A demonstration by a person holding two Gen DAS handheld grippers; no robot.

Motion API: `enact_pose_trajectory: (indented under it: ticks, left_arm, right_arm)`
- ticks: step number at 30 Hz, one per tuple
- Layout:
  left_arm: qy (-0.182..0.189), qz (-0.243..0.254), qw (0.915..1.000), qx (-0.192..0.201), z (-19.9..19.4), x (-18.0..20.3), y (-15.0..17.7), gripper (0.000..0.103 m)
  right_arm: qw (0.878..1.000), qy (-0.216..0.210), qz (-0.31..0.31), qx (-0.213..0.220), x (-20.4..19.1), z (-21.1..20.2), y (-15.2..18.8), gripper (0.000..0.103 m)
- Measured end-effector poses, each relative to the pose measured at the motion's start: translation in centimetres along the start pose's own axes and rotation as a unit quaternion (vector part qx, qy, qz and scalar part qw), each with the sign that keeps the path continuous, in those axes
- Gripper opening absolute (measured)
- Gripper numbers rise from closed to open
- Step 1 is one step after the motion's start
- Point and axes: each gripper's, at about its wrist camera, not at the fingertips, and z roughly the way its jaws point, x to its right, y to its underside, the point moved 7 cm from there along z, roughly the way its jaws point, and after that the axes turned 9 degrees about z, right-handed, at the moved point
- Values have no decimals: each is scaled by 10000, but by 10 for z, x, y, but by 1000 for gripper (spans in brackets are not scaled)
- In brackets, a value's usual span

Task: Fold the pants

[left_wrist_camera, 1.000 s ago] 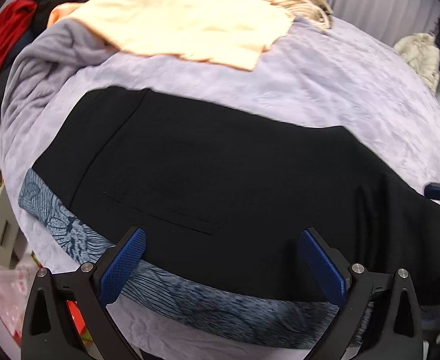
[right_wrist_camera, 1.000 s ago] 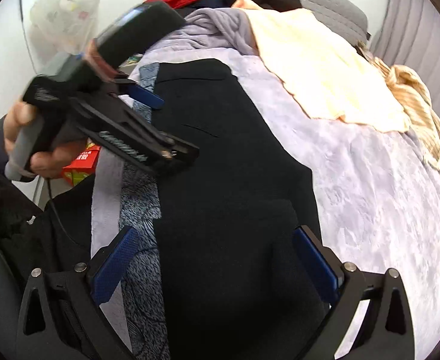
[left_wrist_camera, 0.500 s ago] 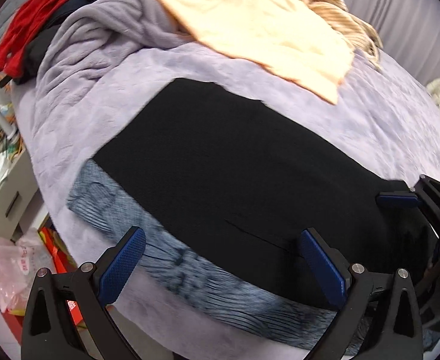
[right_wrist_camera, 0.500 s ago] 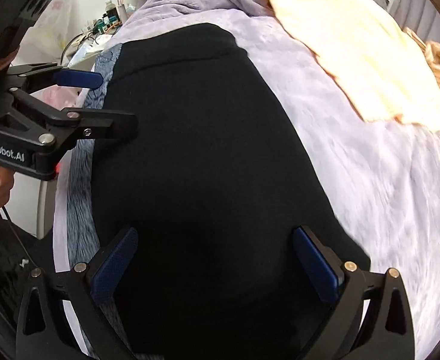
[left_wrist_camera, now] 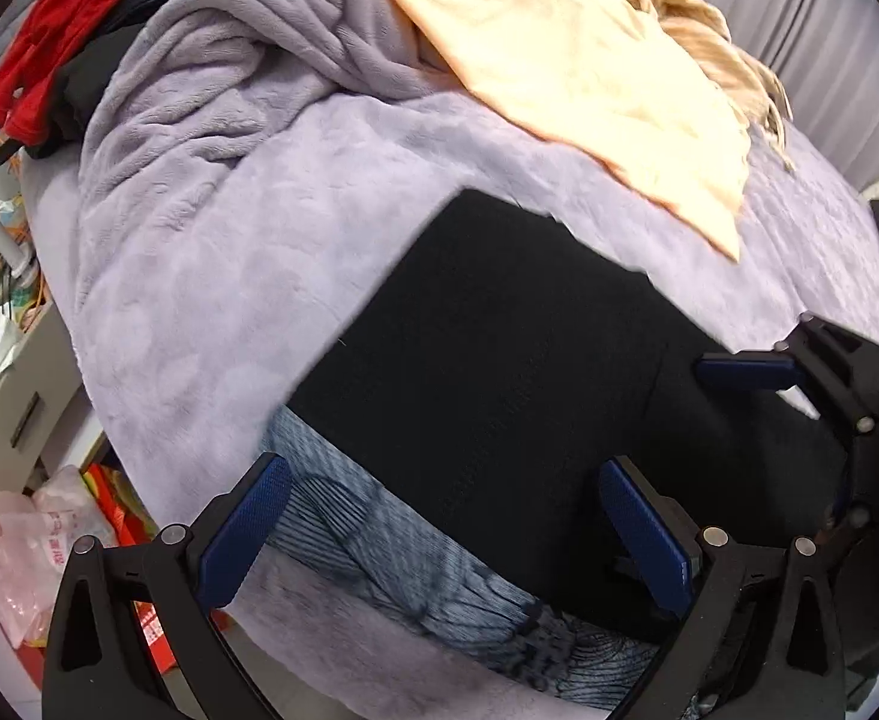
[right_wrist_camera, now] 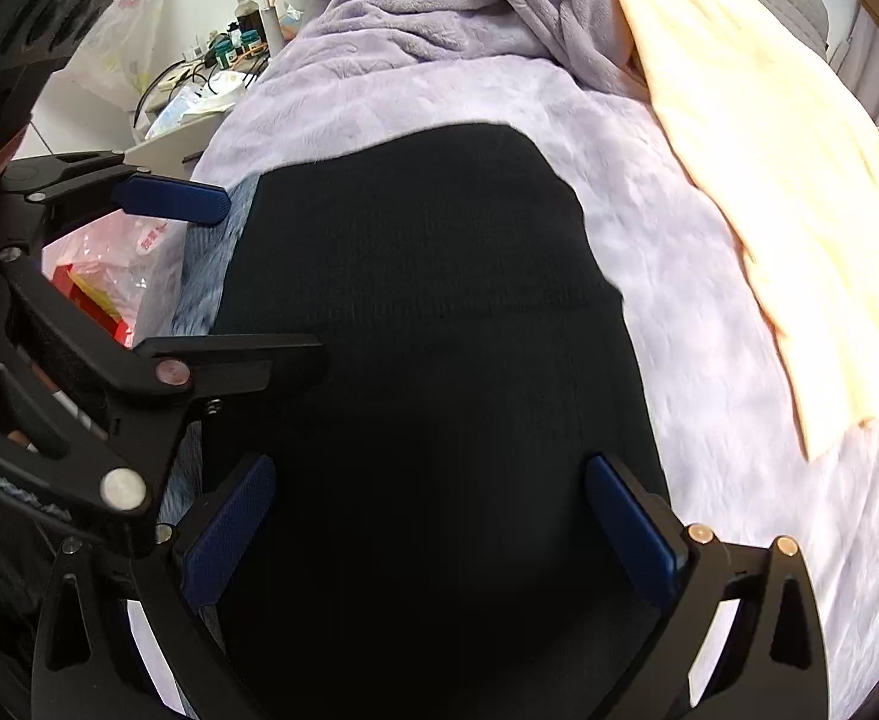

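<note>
— Two views; left wrist first?
— Left hand-held gripper spread wide, holding nothing, above black folded fabric pants lying on lilac plush bed blanket, overlapping grey-blue patterned cloth.
— Right wrist?
— Right hand-held gripper equally wide, empty, over pants; left hand-held gripper beside.

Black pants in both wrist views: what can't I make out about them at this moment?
- Left wrist: the black pants run under the right gripper at the right edge; that end is hidden.
- Right wrist: the near end is cut off by the bottom edge, below the gripper's own fingers.
- Both views: seams, pockets and fold lines vanish in uniform black.
</note>
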Motion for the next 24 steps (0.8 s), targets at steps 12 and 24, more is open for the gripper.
enact_pose_trajectory:
  ticks: [12, 24]
  left_arm:
    - [-103, 273, 9996, 26, 17, -26, -7, 103]
    - [121, 926, 9953, 241, 9, -14, -8, 103]
  right_arm:
    - [9995, 15, -261, 149, 6, -20, 1, 103]
    - [9925, -1074, 256, -522, 32, 14, -4, 103]
